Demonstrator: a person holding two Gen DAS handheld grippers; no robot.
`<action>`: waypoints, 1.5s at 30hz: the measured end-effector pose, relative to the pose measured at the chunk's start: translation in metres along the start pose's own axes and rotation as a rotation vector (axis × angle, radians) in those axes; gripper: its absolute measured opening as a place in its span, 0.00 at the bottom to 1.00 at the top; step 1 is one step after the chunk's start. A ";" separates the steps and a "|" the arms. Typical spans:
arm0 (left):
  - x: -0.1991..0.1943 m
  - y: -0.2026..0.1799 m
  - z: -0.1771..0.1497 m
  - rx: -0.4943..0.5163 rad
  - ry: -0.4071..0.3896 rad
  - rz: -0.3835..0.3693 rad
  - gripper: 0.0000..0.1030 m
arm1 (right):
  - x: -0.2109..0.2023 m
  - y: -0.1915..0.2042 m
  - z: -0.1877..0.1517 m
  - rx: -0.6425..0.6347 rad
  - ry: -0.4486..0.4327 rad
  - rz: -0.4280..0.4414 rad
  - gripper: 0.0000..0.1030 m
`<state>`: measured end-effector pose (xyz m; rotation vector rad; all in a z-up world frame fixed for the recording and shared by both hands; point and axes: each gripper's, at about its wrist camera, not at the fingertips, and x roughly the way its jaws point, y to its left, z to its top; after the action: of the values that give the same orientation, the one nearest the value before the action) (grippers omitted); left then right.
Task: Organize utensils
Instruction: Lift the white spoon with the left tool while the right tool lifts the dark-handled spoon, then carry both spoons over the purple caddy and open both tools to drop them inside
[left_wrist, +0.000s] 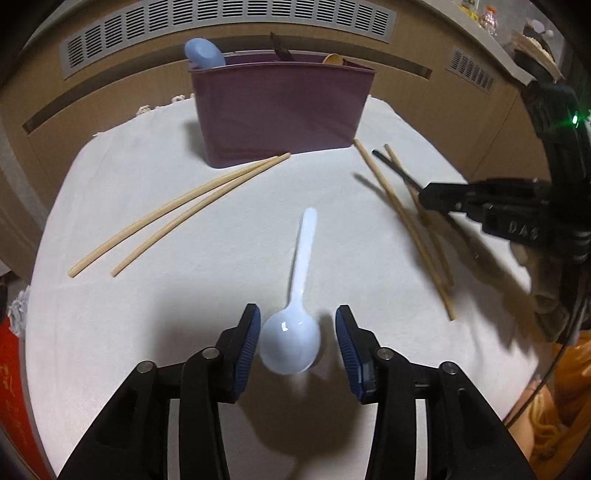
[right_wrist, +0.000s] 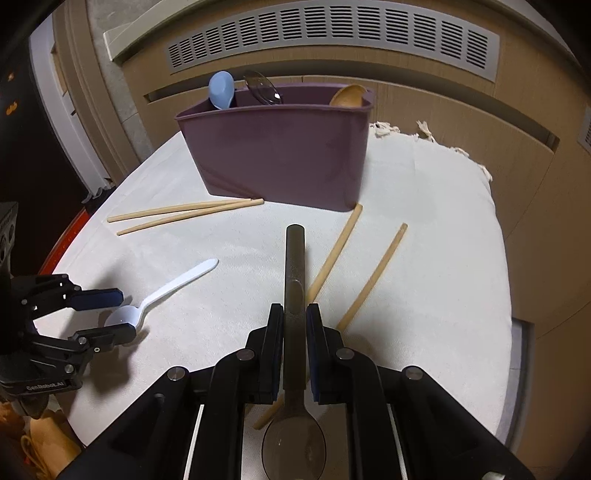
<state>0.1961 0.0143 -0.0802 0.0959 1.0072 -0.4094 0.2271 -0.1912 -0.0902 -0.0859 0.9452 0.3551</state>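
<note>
Left tool (left_wrist: 297, 338), jaws spread wide, straddles the bowl of a white spoon (left_wrist: 295, 314) lying on the cloth-covered desk (left_wrist: 129, 184); neither pad touches it. The spoon's handle points away from the tool, toward the purple bin (left_wrist: 280, 110) at the far edge, so its long axis runs nearly in line with the tool's fingers. This hand is clearly the nearer one. Right tool (right_wrist: 294, 347) is clamped on the handle of a dark spoon (right_wrist: 294, 266), held above the desk, its bowl toward the camera and handle aimed at the bin. Two pairs of wooden chopsticks (right_wrist: 184, 216) lie loose near the bin's base, left and right. Three spoons already stand in the bin. Closing on the bowl looks like the likely next move.
</note>
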 end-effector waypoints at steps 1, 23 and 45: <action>0.000 -0.001 0.000 0.003 0.006 0.000 0.45 | 0.001 -0.001 -0.002 0.003 -0.001 0.002 0.11; 0.054 -0.018 0.061 0.142 0.135 0.042 0.13 | -0.003 0.010 -0.010 -0.011 -0.013 0.042 0.11; -0.202 -0.016 0.146 -0.071 -0.918 -0.003 0.10 | -0.172 0.033 0.099 -0.073 -0.543 -0.074 0.08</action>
<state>0.2128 0.0191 0.1690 -0.1519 0.1155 -0.3610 0.2014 -0.1825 0.1087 -0.0849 0.3908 0.3218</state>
